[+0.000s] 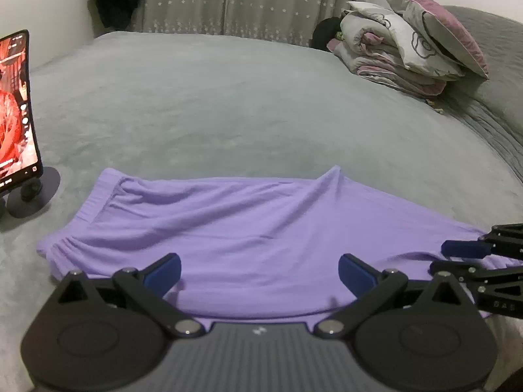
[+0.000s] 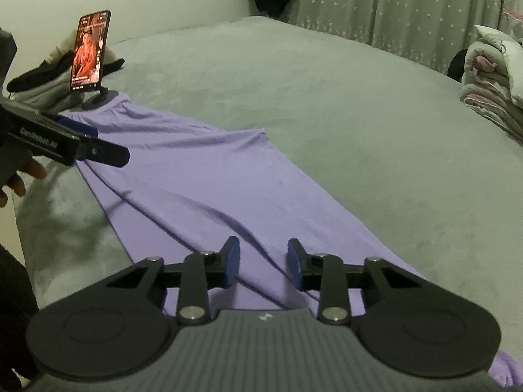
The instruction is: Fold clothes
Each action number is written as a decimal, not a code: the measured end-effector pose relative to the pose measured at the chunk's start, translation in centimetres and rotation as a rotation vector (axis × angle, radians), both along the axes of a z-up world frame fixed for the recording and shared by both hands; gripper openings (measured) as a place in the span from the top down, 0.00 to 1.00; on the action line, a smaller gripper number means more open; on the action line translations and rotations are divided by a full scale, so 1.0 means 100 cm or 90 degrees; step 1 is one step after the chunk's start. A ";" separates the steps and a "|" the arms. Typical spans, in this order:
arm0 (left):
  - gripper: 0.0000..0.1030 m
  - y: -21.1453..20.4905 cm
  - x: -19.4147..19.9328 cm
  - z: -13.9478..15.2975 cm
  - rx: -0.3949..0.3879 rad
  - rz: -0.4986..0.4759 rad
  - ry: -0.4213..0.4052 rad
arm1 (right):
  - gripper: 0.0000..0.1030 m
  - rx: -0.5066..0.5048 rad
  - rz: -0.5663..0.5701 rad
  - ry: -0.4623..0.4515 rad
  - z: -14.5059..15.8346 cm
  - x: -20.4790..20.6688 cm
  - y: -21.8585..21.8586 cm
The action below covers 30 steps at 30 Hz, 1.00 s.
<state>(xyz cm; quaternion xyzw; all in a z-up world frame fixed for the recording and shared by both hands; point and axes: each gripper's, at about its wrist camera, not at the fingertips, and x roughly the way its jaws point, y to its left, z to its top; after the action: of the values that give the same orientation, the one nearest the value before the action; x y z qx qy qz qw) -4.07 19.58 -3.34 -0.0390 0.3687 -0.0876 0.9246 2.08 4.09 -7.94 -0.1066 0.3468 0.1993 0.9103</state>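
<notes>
A purple garment (image 1: pixel 235 228) lies flat on the grey bed (image 1: pixel 228 107), its gathered waistband toward the phone. In the right wrist view the garment (image 2: pixel 202 183) runs lengthwise from the phone stand to below my gripper. My left gripper (image 1: pixel 260 272) is open wide, just above the garment's near edge, holding nothing. My right gripper (image 2: pixel 263 261) is open, low over the garment's other end, empty. The right gripper also shows at the right edge of the left wrist view (image 1: pixel 457 258), and the left gripper shows at the left of the right wrist view (image 2: pixel 94 143).
A phone (image 2: pixel 90 50) with a lit screen stands on a round base by the waistband; it also shows in the left wrist view (image 1: pixel 16 107). Dark and grey clothes (image 2: pixel 42 78) lie behind it. Folded bedding and a pillow (image 1: pixel 415 45) are stacked at far right. Curtains (image 1: pixel 248 0) hang behind the bed.
</notes>
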 end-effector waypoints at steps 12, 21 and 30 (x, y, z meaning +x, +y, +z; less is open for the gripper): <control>0.00 -0.001 -0.001 -0.001 0.003 -0.010 0.008 | 0.97 -0.002 0.004 0.005 0.001 -0.003 -0.002; 0.00 0.003 0.000 -0.002 -0.009 -0.006 0.016 | 0.99 0.001 0.053 -0.018 0.009 -0.026 -0.006; 0.00 0.000 -0.001 -0.007 -0.021 -0.014 0.025 | 0.92 0.005 0.060 -0.039 0.013 -0.035 -0.009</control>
<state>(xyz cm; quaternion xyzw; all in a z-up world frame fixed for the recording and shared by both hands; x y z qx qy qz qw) -4.14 19.57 -4.01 -0.0522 0.3858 -0.1028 0.9153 -1.43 3.17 -6.68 -0.1252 0.3122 0.2403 0.9106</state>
